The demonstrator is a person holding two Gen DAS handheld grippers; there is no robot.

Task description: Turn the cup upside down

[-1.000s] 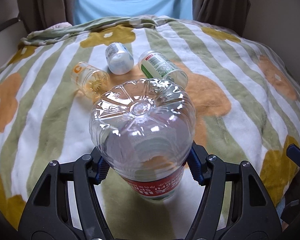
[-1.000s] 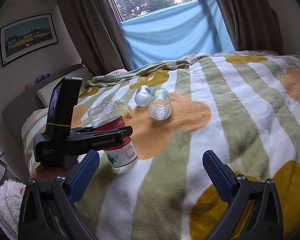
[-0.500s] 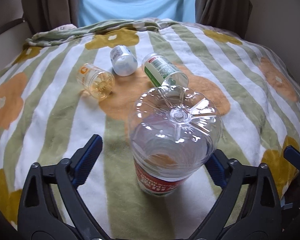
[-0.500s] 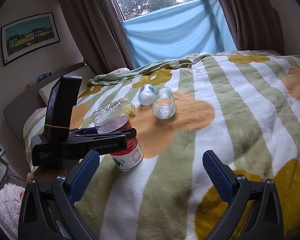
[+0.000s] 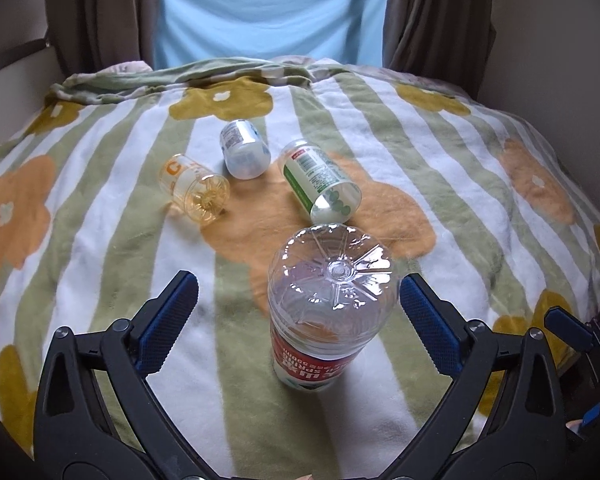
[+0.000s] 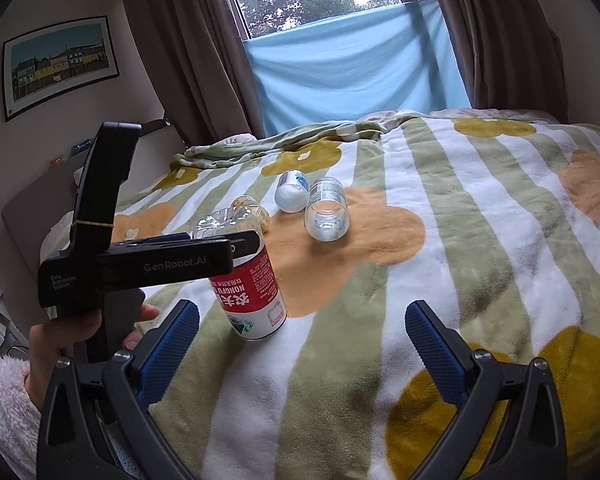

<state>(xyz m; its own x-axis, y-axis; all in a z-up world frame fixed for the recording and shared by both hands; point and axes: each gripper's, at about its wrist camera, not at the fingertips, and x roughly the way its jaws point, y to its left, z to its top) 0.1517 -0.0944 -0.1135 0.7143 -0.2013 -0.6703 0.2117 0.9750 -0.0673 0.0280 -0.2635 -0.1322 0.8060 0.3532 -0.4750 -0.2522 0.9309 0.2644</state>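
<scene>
A clear cut-off bottle cup with a red label point(image 5: 332, 308) stands base-up, mouth down, on the striped flower blanket point(image 5: 100, 240). My left gripper point(image 5: 297, 280) is open, its blue pads spread on either side of the cup. The cup sits nearer the right pad, and neither pad appears to press on it. In the right wrist view the same cup point(image 6: 256, 296) leans slightly, with the left gripper point(image 6: 236, 248) level with its upper part. My right gripper point(image 6: 303, 312) hangs open over bare blanket to the cup's right, holding nothing.
Three more cups lie on their sides farther back: an orange-printed clear one point(image 5: 196, 192), a white one point(image 5: 242, 156) and a green-labelled one point(image 5: 322, 188). A hand point(image 6: 88, 328) in a fluffy white sleeve point(image 6: 4, 400) holds the left gripper. Curtains and a window stand behind the bed.
The left gripper has opened and let go of the red-label cup, then drawn back a little. The cup now stands base-up on the blanket. The right gripper has barely moved.
</scene>
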